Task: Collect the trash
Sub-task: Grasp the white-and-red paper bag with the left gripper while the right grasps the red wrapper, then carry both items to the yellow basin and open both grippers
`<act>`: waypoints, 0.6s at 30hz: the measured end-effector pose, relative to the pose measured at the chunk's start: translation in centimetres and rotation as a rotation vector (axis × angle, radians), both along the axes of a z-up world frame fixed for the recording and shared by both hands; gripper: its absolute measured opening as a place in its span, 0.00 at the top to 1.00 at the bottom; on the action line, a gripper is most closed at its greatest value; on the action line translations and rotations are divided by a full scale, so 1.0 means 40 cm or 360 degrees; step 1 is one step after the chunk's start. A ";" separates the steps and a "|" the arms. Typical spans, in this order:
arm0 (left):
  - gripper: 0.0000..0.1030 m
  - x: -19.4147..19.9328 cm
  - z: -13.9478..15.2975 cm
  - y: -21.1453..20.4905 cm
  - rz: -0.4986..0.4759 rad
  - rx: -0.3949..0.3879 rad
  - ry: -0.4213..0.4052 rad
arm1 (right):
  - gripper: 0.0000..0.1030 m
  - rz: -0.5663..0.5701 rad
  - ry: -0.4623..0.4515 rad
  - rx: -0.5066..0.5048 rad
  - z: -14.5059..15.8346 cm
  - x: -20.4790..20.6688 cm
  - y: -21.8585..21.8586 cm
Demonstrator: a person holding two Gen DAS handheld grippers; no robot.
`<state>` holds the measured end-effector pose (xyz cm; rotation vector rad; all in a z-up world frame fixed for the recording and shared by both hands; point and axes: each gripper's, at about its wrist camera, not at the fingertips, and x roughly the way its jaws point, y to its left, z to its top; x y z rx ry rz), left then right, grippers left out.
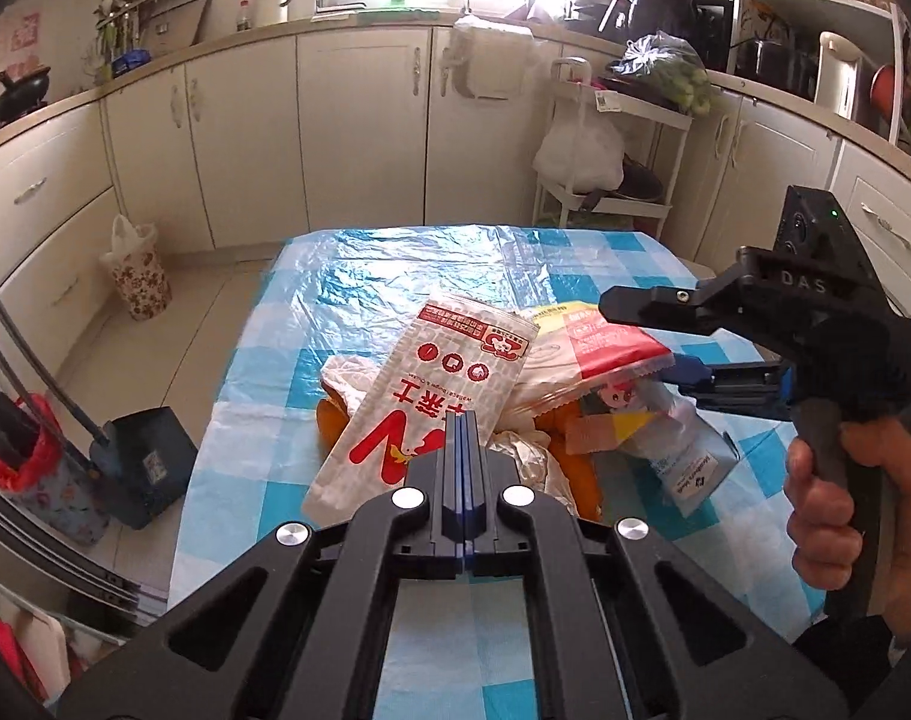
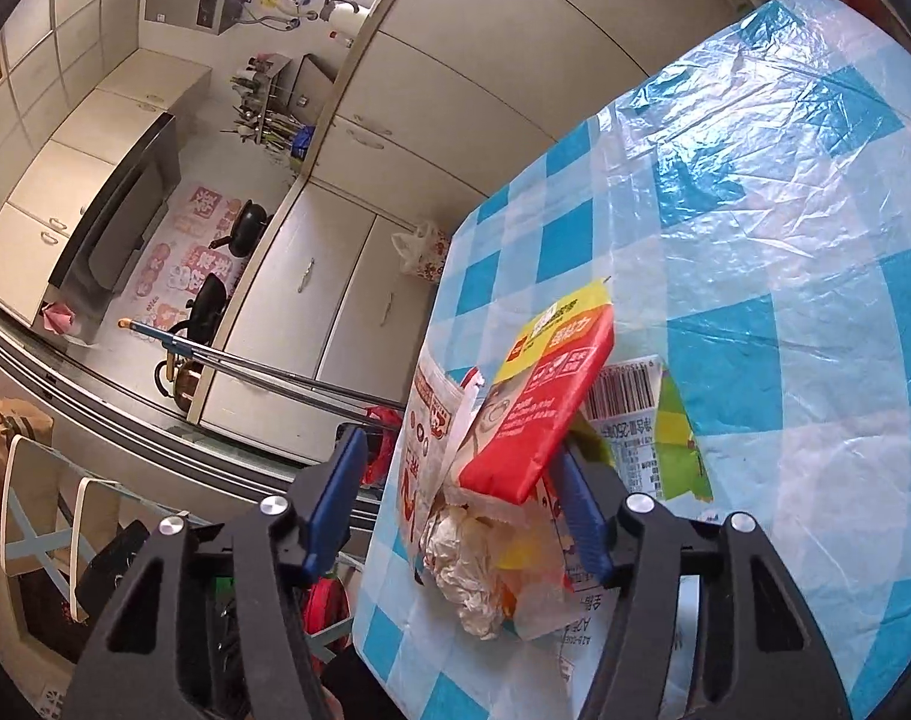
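Note:
A pile of trash lies on the blue-and-white checked table. On top is a white wrapper with red print, and my left gripper is shut on its lower right edge. A red-and-yellow packet lies tilted on the pile between the jaws of my right gripper. One blue pad is at the packet's edge and the other stands clear, so it is open. In the left wrist view the right gripper reaches in from the right, held by a hand. Crumpled white paper and orange scraps lie underneath.
A clear bag with a label and a green barcode wrapper lie beside the pile. On the floor to the left are a floral bin, a dark dustpan and a red-lined bin. A white trolley stands behind the table.

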<state>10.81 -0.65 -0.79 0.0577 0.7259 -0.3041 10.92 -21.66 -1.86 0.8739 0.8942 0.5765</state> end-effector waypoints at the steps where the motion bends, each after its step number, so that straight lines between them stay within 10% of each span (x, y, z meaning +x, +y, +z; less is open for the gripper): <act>1: 0.96 0.005 -0.006 -0.008 -0.0018 0.0048 -0.0002 | 0.55 -0.0009 0.0012 0.0011 -0.006 0.004 -0.003; 2: 0.91 0.010 -0.013 -0.015 -0.0040 0.0097 0.0010 | 0.59 -0.0012 0.0023 0.0017 -0.011 0.007 -0.004; 5: 0.32 0.030 -0.029 -0.046 -0.0017 0.0251 -0.0026 | 0.83 -0.0013 0.0034 0.0017 -0.017 0.008 -0.004; 9: 0.20 0.077 -0.054 -0.082 0.0033 0.0417 -0.0057 | 0.94 -0.0007 -0.0039 -0.0022 0.004 -0.001 0.003; 14: 0.35 0.136 -0.078 -0.038 0.0086 0.0231 0.0138 | 0.96 -0.0056 -0.0097 -0.0004 0.021 -0.008 -0.009; 18: 0.90 0.152 -0.108 -0.017 0.0059 0.0176 0.0265 | 0.96 -0.0063 -0.0148 0.0025 0.035 -0.017 -0.018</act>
